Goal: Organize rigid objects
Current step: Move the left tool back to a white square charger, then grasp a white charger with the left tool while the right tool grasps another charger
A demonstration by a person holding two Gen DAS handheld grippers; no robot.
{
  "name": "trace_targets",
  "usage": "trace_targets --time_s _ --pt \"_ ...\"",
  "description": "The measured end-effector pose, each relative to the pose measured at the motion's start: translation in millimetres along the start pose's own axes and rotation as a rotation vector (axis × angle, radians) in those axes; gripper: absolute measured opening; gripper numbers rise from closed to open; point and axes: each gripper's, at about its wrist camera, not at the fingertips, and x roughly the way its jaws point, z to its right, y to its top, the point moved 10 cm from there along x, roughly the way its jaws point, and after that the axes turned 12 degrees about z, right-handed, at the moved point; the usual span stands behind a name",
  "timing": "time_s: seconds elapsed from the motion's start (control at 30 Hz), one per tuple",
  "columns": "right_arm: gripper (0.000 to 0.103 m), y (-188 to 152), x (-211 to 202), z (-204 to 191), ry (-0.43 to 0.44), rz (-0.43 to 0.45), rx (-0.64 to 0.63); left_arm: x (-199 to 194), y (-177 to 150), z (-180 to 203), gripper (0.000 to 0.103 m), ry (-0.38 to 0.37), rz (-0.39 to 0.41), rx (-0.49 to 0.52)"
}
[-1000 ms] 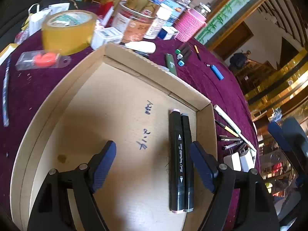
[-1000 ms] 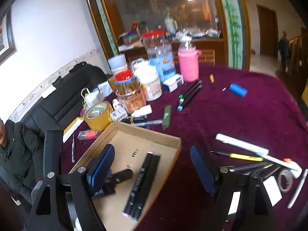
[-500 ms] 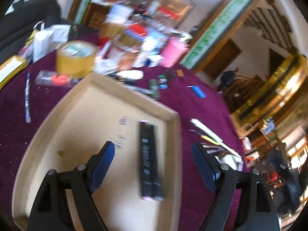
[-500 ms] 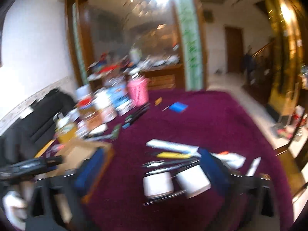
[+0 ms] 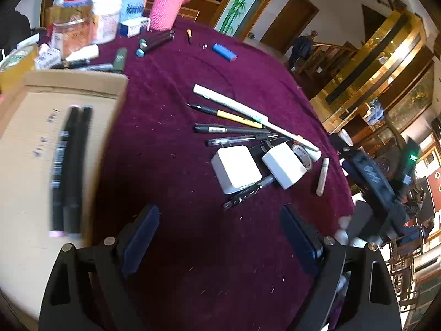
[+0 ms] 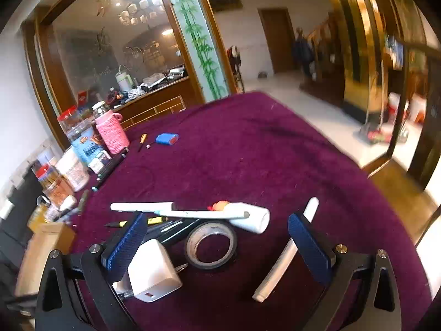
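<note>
Your tabletop (image 5: pixel 193 63), under its maroon cloth, carries everything; at its left the cardboard tray (image 5: pixel 24 149) already holds two black markers (image 5: pixel 69 165) lying side by side. The loose pile near the tabletop's right edge is what remains: two white chargers (image 5: pixel 237 168), a tape roll (image 6: pixel 210 244), a glue tube (image 6: pixel 248 216), several pens (image 5: pixel 234 129) and a white pen (image 6: pixel 278 264). You look to be between placements, reaching for the next item. Your left gripper (image 5: pixel 220 237) hangs spread and empty over bare cloth between tray and pile. Your right gripper (image 6: pixel 213 241) is spread wide, pinching nothing, with the tape roll and one charger (image 6: pixel 154 271) between its fingers. Next, settle on one item, probably the tape roll or charger, and centre it before closing, so you avoid catching the neighbouring pens.
</note>
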Motion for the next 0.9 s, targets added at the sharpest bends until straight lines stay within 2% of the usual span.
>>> trace_targets --time_s 0.07,0.3,0.57,0.6,0.63,0.67,0.7,0.9 --pt "0.102 0.4 -1.9 1.0 0.011 0.01 0.016 19.9 -0.7 6.4 0.088 0.03 -0.011 0.003" --pt "0.102 -9.4 7.0 -2.8 0.056 -0.046 0.046 66.0 -1.3 25.7 0.088 0.085 -0.032 0.054" --pt "0.102 -17.2 12.6 2.2 0.068 -0.082 0.099 81.5 2.9 26.2 0.088 0.16 0.003 0.139" --pt "0.102 -17.7 12.8 2.4 0.07 -0.085 0.101 81.6 4.0 24.4 0.084 0.177 0.015 0.158" --pt "0.102 -18.2 13.0 2.2 0.069 -0.087 0.1 81.7 5.9 23.3 0.07 0.19 0.024 0.174" --pt "0.102 -18.8 13.2 1.4 0.069 -0.089 0.099 81.1 6.5 22.3 0.066 0.199 0.03 0.197" --pt "0.102 -19.3 13.2 0.9 0.071 -0.09 0.098 79.5 6.7 21.9 0.056 0.201 0.038 0.216" --pt "0.102 -21.7 15.2 2.0 0.06 -0.096 0.092 63.5 -0.7 16.1 0.05 0.193 0.026 0.216"
